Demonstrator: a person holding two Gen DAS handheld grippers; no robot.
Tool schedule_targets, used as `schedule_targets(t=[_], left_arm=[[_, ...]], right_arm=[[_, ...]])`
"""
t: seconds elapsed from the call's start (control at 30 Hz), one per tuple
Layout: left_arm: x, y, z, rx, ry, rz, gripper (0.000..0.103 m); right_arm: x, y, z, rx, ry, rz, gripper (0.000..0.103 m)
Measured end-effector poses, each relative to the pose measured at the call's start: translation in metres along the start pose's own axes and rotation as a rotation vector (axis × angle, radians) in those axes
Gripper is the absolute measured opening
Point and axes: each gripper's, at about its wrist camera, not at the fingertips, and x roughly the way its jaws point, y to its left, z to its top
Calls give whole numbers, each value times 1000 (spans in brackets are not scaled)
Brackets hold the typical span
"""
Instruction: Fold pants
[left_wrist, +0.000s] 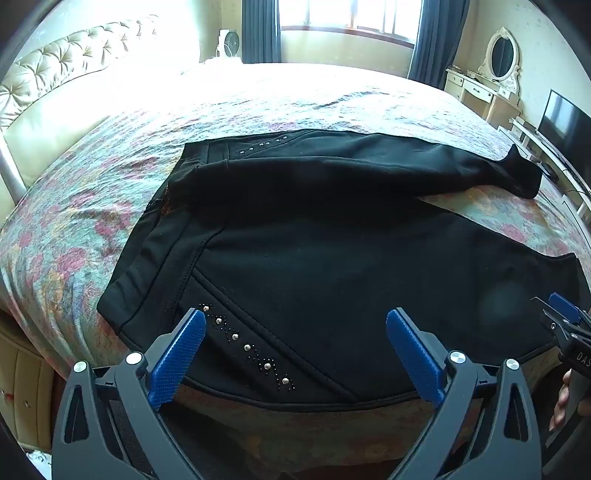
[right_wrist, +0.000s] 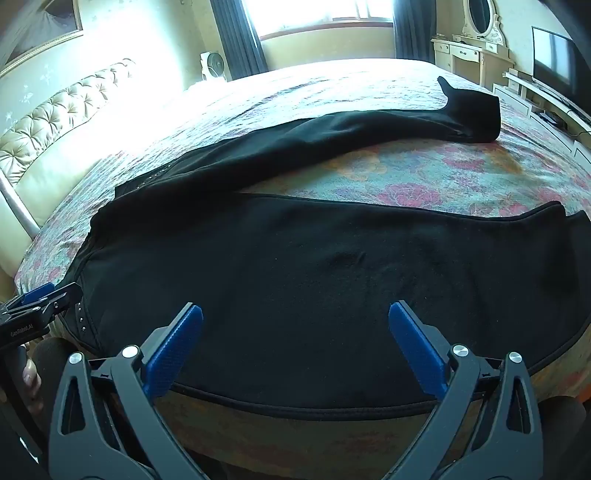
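Black pants (left_wrist: 314, 258) with a line of studs (left_wrist: 247, 347) lie spread on the floral bedspread (left_wrist: 92, 206), waistband to the left, legs running right and splayed apart. The near leg (right_wrist: 332, 280) lies along the bed's front edge; the far leg (right_wrist: 369, 129) ends in a raised cuff. My left gripper (left_wrist: 295, 325) is open just above the near hip by the studs. My right gripper (right_wrist: 295, 325) is open above the near leg's front edge. Each gripper shows at the edge of the other's view: the right one (left_wrist: 565, 317), the left one (right_wrist: 40, 299).
A tufted cream headboard (left_wrist: 55, 74) stands at the left. A window with dark curtains (left_wrist: 347, 22) is at the back, with a small fan (left_wrist: 229, 44). A vanity with an oval mirror (left_wrist: 498, 62) and a TV (left_wrist: 561, 122) stand at the right.
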Motion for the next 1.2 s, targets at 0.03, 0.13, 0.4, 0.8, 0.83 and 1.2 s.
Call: schedule_targets(t=[0.03,0.13,0.4,0.8,0.83,1.2], left_arm=[[0,0,0,-1,0,0,98],[0,2,0,5,-1,-3,98],[-1,1,0,3,-8,-6,98],[-9,-1,6,12,-58,-4,98],[-10,-1,6,20,-68,-8,98],[1,-6,9,90,31,-89,98]], right_arm=[[0,0,0,0,0,0,101],[0,0,-1,0,3,-1,101],[0,-1,-2,1,7,1,101],[1,-1,-3,3,9,2,101],[2,-1,-3,4,10,2,101],[16,4,-1,4,54,18,101]])
